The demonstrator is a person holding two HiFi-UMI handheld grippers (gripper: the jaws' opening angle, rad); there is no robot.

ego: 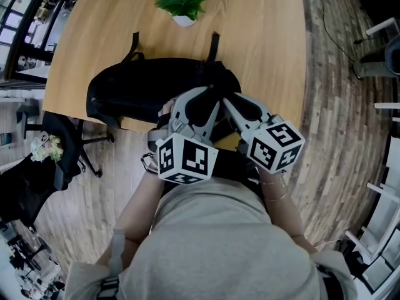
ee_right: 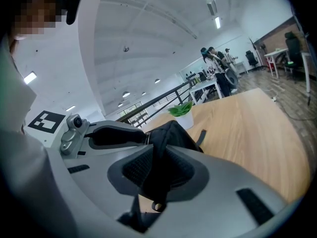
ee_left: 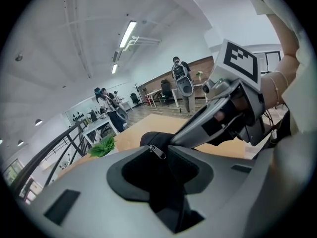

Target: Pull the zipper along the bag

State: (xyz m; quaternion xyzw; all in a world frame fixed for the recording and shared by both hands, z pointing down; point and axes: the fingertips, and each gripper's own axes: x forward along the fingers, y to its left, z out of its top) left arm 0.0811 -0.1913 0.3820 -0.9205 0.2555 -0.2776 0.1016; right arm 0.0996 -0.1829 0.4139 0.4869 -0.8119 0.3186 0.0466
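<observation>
Slippage is the main risk. Both grippers pinch soft black fabric, so a pull could drag the whole bag (ego: 137,92) off the bench (ego: 262,36) edge at mid-frame, or the cloth could slide free. The left gripper (ee_left: 163,158) seems clamped on the bag's fabric, with the zipper slider (ee_left: 158,151) at its tips. The right gripper (ee_right: 157,155) is clamped on the bag just beside it.
</observation>
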